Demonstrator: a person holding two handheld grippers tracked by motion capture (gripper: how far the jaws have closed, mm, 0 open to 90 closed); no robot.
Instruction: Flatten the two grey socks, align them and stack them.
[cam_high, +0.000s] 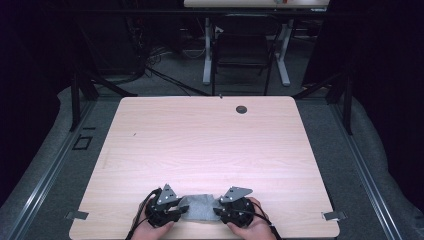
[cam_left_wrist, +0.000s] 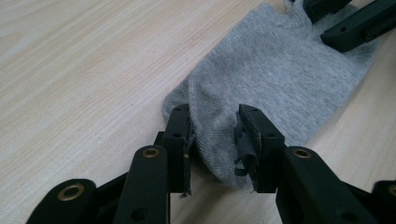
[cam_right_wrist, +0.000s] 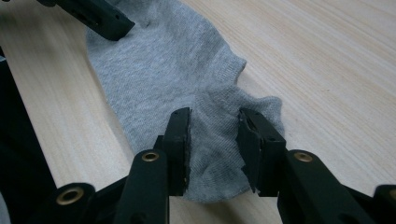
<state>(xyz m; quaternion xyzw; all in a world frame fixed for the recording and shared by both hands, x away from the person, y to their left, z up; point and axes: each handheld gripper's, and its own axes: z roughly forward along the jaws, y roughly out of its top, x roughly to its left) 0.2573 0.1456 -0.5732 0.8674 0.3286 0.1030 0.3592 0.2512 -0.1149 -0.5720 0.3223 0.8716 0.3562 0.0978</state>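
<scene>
A grey ankle sock (cam_high: 200, 209) lies flat on the light wood table (cam_high: 200, 145), close to its front edge. My left gripper (cam_high: 183, 210) is at the sock's left end and my right gripper (cam_high: 218, 210) at its right end, each held in a hand. In the left gripper view, the left gripper (cam_left_wrist: 213, 113) stands open, its jaws on either side of the sock's (cam_left_wrist: 275, 70) rounded end. In the right gripper view, the right gripper (cam_right_wrist: 215, 114) is open over the cuff end of the sock (cam_right_wrist: 159, 60). Each view shows the other gripper's jaws at the sock's far end.
A dark round grommet (cam_high: 241, 109) sits near the table's far edge. Beyond the table stand a black chair (cam_high: 245, 50) and a white-legged desk (cam_high: 206, 55). Small metal brackets (cam_high: 77, 215) mark the front corners. Black frame posts (cam_high: 75, 100) flank the table.
</scene>
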